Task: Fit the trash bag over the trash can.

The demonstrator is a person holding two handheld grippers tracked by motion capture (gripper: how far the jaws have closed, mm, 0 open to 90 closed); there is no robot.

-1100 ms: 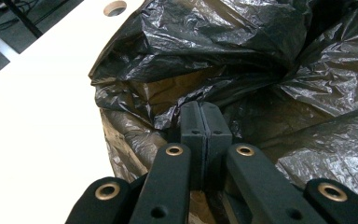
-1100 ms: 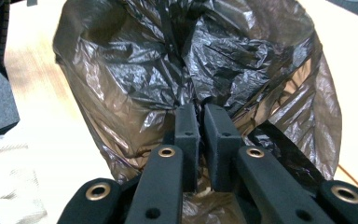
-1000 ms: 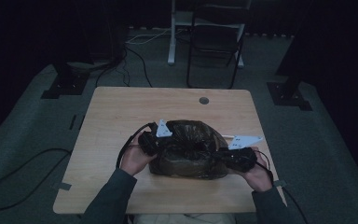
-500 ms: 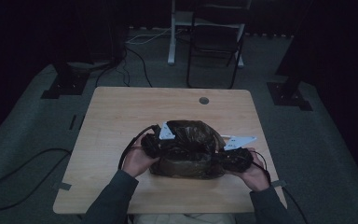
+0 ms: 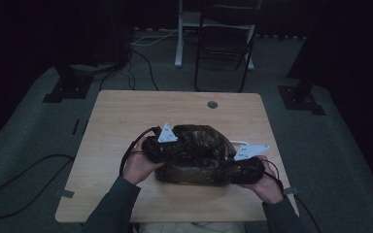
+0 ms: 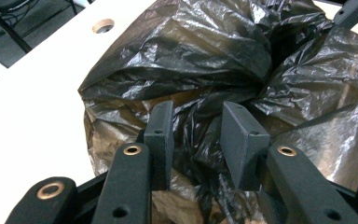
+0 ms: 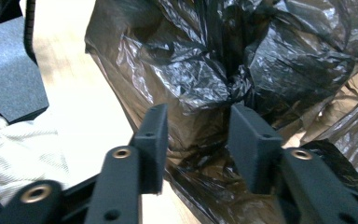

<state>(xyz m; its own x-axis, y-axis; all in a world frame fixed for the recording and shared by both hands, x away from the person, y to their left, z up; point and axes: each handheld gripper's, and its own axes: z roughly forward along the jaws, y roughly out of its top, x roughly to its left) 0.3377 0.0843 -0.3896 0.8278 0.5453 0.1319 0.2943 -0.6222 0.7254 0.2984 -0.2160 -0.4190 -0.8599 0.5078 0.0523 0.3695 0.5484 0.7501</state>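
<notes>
A crumpled dark plastic bag (image 5: 199,150) lies on the wooden table (image 5: 126,116), bulging as if wrapped over something. My left gripper (image 5: 169,149) is at its left side and my right gripper (image 5: 231,170) at its right. In the left gripper view the jaws (image 6: 196,112) have just been opening, and a gathered fold of the bag (image 6: 205,51) sits loose between them. In the right gripper view the jaws (image 7: 196,114) have also just been opening. They stand apart around a bunch of the bag (image 7: 205,70) without pressing on it.
A round cable hole (image 5: 212,104) sits near the table's far edge. Beyond the table stand a dark chair (image 5: 223,43) and a white post (image 5: 180,34). Black stand bases (image 5: 65,87) and cables lie on the grey floor at both sides.
Both hands have stayed almost in place at the bag's sides. The bag's top looks slightly more bunched and slack than a second ago.
</notes>
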